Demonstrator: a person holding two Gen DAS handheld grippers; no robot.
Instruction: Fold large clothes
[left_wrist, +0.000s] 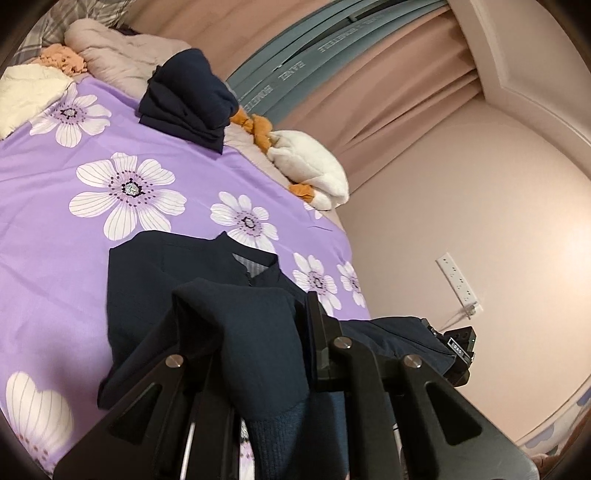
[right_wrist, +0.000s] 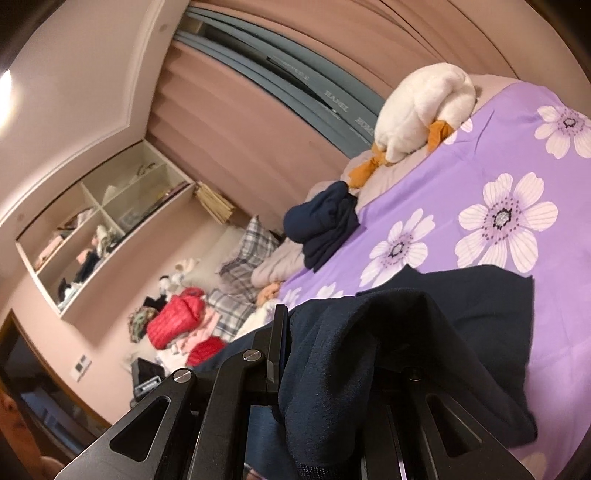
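Note:
A dark navy garment (left_wrist: 155, 288) with a stand-up collar lies on the purple flowered bedspread (left_wrist: 74, 229). One edge of it is lifted and drapes over my left gripper (left_wrist: 243, 306), which is shut on the cloth; one black finger (left_wrist: 314, 325) shows and the other is covered. In the right wrist view the same navy garment (right_wrist: 461, 317) hangs over my right gripper (right_wrist: 332, 325), also shut on the fabric, with one finger (right_wrist: 277, 339) bare. The right gripper (left_wrist: 458, 347) shows at the garment's far edge in the left wrist view.
A folded pile of navy clothes (left_wrist: 188, 99) sits at the bed's far side, beside a white plush duck (left_wrist: 314, 170) and a beige quilt (left_wrist: 122, 55). Beyond the bed are red jackets (right_wrist: 177, 317), plaid pillows (right_wrist: 243, 251), a wall shelf (right_wrist: 99, 221) and curtains (right_wrist: 236, 122).

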